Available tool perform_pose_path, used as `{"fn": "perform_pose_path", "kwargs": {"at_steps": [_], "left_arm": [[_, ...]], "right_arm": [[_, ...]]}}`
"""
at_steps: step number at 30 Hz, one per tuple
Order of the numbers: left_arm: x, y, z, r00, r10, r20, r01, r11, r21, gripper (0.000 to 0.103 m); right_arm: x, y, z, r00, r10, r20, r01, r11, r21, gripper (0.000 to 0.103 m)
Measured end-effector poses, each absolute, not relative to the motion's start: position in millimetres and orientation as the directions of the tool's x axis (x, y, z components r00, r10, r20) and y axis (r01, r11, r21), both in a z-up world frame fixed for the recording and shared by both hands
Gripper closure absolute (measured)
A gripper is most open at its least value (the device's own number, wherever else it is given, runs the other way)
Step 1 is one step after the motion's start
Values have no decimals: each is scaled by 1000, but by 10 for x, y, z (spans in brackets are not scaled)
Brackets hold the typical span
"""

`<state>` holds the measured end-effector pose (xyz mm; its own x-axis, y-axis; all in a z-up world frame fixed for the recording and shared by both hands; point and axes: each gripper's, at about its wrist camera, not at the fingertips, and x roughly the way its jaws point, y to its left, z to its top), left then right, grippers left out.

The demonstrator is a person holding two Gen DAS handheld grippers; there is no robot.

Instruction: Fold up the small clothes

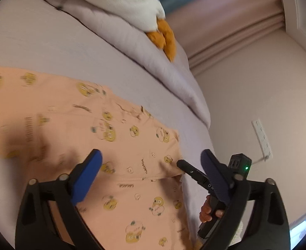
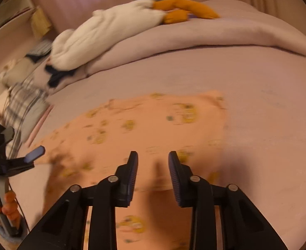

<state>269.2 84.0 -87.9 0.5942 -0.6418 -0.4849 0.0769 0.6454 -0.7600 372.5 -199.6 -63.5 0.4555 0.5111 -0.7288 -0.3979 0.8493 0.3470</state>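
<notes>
A peach garment (image 1: 119, 137) printed with yellow cartoon figures lies spread on the lavender bed sheet (image 1: 48, 45); its near part is folded over. My left gripper (image 1: 150, 157) hovers over its near part, blue pads wide open with nothing between them. My right gripper (image 2: 153, 156) is above the garment (image 2: 153, 123) near its right side. Its jaws stand a narrow gap apart, and I see no cloth pinched between the pads. In the left wrist view its black fingertips (image 1: 187, 167) reach the garment's right edge. A blue finger (image 2: 36, 153) of the left gripper shows at the far left.
A rolled lavender duvet (image 2: 215, 35) runs along the far side of the bed. A white plush toy (image 2: 111, 27) with orange feet lies on it. Plaid clothes (image 2: 23, 104) are piled at the left. The bed's right edge (image 1: 203, 150) drops toward a wall with a power strip (image 1: 262, 137).
</notes>
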Motion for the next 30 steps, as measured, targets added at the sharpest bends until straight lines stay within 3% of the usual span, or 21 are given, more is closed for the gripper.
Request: {"fn": "perform_pose_path", "kwargs": {"at_steps": [2,6,8,11,13,16,17,21,30], "left_arm": [[2833,757,-1057,573,-599,-560,31,699,-715,26],[2903,855,-1451,541,-501,-676,-86,766,-636,29],[2851,1003,-1582,555,-511,-656,-98,744,-661,50],[2778,1187,-1597,558,-554,-617,-90,699,-709,52],[2683,1302,-1558,564,-571,-596,-86,677,-731,48],[2406,1578,-1413,618,-518,-592,-109,689,-717,14],[2292,1698,-1371,640,-497,-586,-117,690,-714,11],[1845,2404,-1333,720,-400,-568,-219,645,-732,11],[1270,3805,-1519,832,-130,-540,-441,437,-784,11]], "right_arm": [[3782,-2116,-712,446,513,-733,-371,852,371,77],[3830,-2133,-869,425,494,-758,-349,863,366,77],[3850,-2221,-941,416,486,-769,-332,868,369,77],[3831,-2302,-959,419,478,-772,-322,873,366,82],[3825,-2294,-928,421,470,-776,-318,877,359,82],[3781,-2361,-886,431,457,-778,-300,886,354,80],[3749,-2398,-887,438,456,-775,-298,887,353,79],[3613,-2456,-838,462,460,-758,-294,886,359,68],[3267,-2289,-623,483,529,-698,-376,845,380,67]]}}
